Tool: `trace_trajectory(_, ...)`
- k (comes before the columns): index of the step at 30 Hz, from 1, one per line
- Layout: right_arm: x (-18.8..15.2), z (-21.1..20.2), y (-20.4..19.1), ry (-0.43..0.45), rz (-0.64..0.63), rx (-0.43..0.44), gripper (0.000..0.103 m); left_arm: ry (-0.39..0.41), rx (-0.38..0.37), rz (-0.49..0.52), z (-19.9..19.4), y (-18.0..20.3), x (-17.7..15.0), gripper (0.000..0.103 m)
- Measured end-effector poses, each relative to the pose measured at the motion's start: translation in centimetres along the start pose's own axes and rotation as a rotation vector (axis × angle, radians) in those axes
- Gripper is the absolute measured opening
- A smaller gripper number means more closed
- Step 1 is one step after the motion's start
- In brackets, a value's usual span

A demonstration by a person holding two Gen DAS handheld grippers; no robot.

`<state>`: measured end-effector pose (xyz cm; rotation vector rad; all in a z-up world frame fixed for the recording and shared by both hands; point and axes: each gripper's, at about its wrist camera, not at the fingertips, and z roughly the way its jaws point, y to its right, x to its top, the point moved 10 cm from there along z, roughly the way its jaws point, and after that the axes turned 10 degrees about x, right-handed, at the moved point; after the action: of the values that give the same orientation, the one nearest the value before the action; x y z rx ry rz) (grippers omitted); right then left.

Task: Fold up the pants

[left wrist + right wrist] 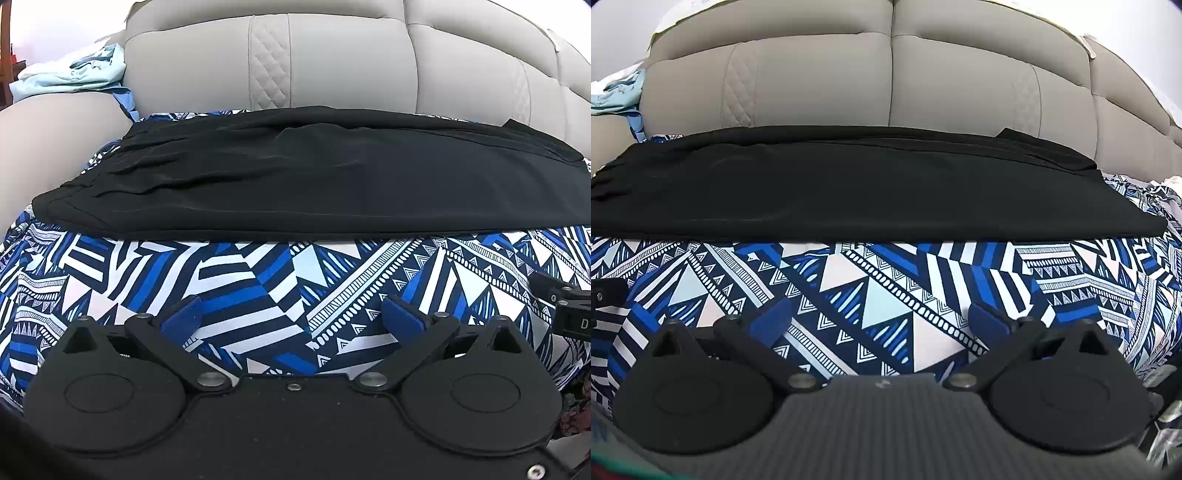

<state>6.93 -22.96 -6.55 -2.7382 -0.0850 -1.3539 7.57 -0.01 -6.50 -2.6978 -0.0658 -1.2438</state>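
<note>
Pants [295, 177], black, flat across patterned bedsheet [258, 288] below headboard [332, 66], lengthwise-folded. Left gripper [291, 314] & right gripper [879, 314]: both released, empty, short of near edge. Advice: pinch both layers at ends, fold w/o dragging.

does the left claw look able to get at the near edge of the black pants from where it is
Probably yes. The left claw is open and empty over the patterned sheet, and nothing lies between it and the near edge of the pants. The right claw sits off to the side, clear of that path.
</note>
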Motion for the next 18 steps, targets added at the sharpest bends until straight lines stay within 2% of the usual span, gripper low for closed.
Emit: trace_trajectory(18,-0.04,0.09,-0.03,-0.003,0.001,0.001,0.103,-0.010,0.001,0.002,-0.07,0.14,0.15,0.103)
